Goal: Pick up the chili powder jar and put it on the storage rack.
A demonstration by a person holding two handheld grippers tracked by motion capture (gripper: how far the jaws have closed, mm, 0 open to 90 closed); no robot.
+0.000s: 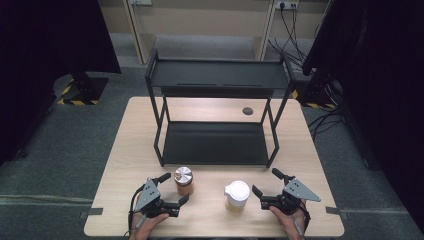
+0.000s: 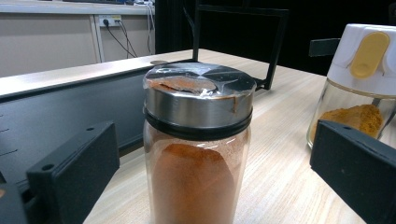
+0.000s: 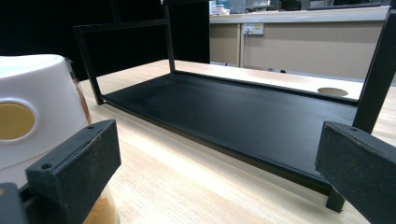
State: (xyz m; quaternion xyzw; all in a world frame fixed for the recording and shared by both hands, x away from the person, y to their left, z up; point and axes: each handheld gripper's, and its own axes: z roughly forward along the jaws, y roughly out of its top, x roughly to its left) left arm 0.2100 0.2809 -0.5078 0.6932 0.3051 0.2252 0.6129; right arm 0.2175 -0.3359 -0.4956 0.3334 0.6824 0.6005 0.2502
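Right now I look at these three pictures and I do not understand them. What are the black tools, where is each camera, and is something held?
A person sits at a wooden table and holds one tool in each hand. Each tool is a hand-held gripper with two black jaws.

The high view looks down from above. There you see the left hand-held gripper and the right hand-held gripper, both with jaws open.

The other two pictures come from small cameras riding on the tools, so the black blocks at the bottom are their own jaws.

On the table stand a black two-level rack, a jar with a metal lid holding reddish powder, and a jar with a white lid holding yellow powder.

Nothing is held. The metal-lid jar stands between the left jaws, untouched.
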